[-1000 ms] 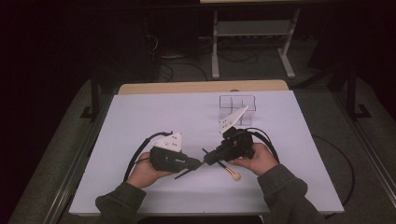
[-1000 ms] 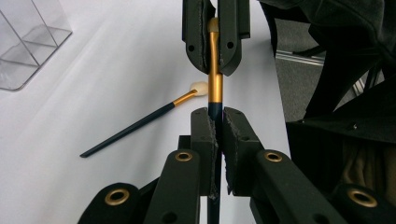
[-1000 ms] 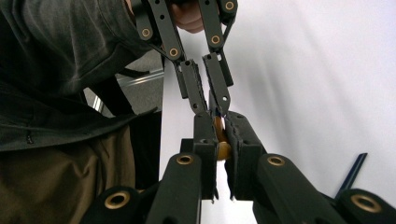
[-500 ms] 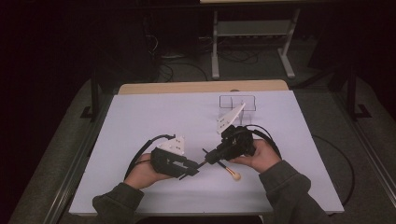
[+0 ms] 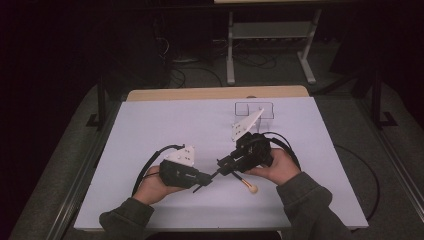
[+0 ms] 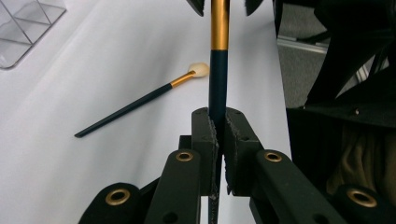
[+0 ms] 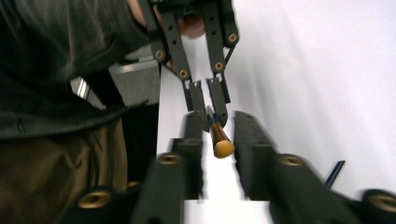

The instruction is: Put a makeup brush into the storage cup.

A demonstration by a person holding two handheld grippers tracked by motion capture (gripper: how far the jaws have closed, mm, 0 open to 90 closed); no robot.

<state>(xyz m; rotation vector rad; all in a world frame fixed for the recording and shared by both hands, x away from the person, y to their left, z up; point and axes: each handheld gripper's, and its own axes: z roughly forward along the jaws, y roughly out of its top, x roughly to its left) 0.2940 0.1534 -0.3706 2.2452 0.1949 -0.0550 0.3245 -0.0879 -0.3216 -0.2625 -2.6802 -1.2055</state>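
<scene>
The brush handle (image 6: 218,74) is clamped by the left tool (image 6: 218,135) and should be kept steady while the right tool (image 7: 218,135), its jaws just parted, is drawn clear.

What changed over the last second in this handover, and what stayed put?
The right gripper has just been opening off the dark, gold-banded brush, which remains between its jaws; the left gripper is shut on the handle. The second brush and clear organizer haven't moved.

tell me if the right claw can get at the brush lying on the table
Probably yes. The loose brush lies bare on the table just below the right claw, whose jaws have just been opening off the brush the left claw grips.
</scene>
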